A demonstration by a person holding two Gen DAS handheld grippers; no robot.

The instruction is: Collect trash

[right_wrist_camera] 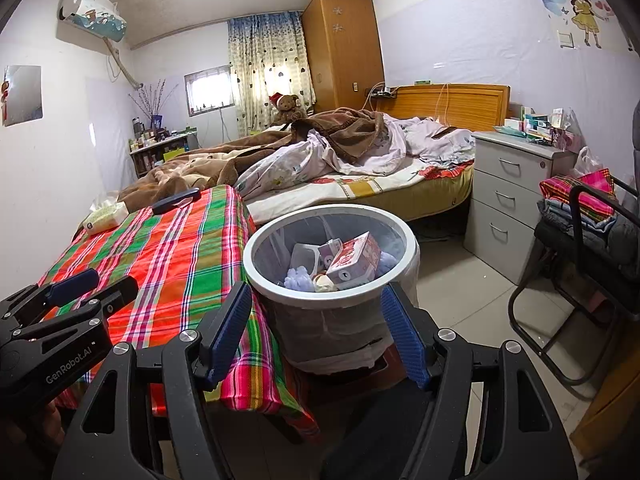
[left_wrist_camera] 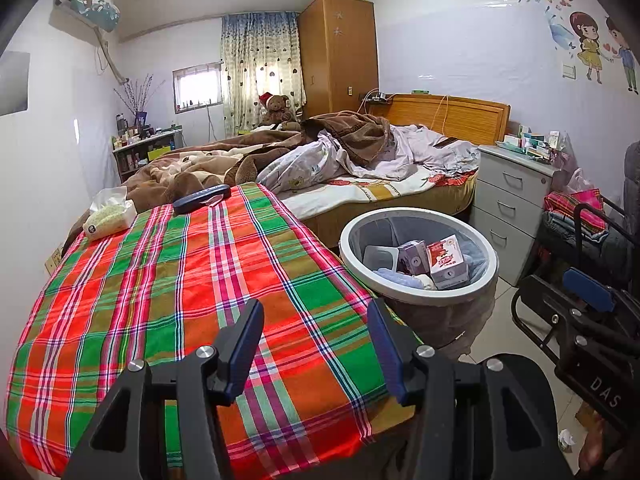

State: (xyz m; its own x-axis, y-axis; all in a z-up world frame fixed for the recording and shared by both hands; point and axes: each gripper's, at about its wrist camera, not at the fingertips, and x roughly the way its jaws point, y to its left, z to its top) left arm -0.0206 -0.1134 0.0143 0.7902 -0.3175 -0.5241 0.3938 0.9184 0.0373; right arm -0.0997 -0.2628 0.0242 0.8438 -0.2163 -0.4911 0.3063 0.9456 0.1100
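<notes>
A grey trash bin (left_wrist_camera: 424, 298) with a white rim stands on the floor beside the plaid-covered table (left_wrist_camera: 180, 300). Inside it lie a red-and-white carton (left_wrist_camera: 446, 260), a purple carton (left_wrist_camera: 414, 258), a white tub and soft bluish bits. My left gripper (left_wrist_camera: 316, 344) hovers open over the table's near edge, nothing between its blue pads. My right gripper (right_wrist_camera: 316, 332) is open and empty, facing the bin (right_wrist_camera: 250, 258) from just in front; the red carton (right_wrist_camera: 354, 260) shows inside. A small crumpled white tissue (left_wrist_camera: 566, 438) lies on the floor tiles.
On the far end of the table sit a tissue pack (left_wrist_camera: 110, 220) and a dark blue case (left_wrist_camera: 202, 199). Behind is an unmade bed (left_wrist_camera: 360, 160). A grey drawer unit (right_wrist_camera: 508, 200) and a black chair piled with clothes (right_wrist_camera: 584, 232) stand to the right.
</notes>
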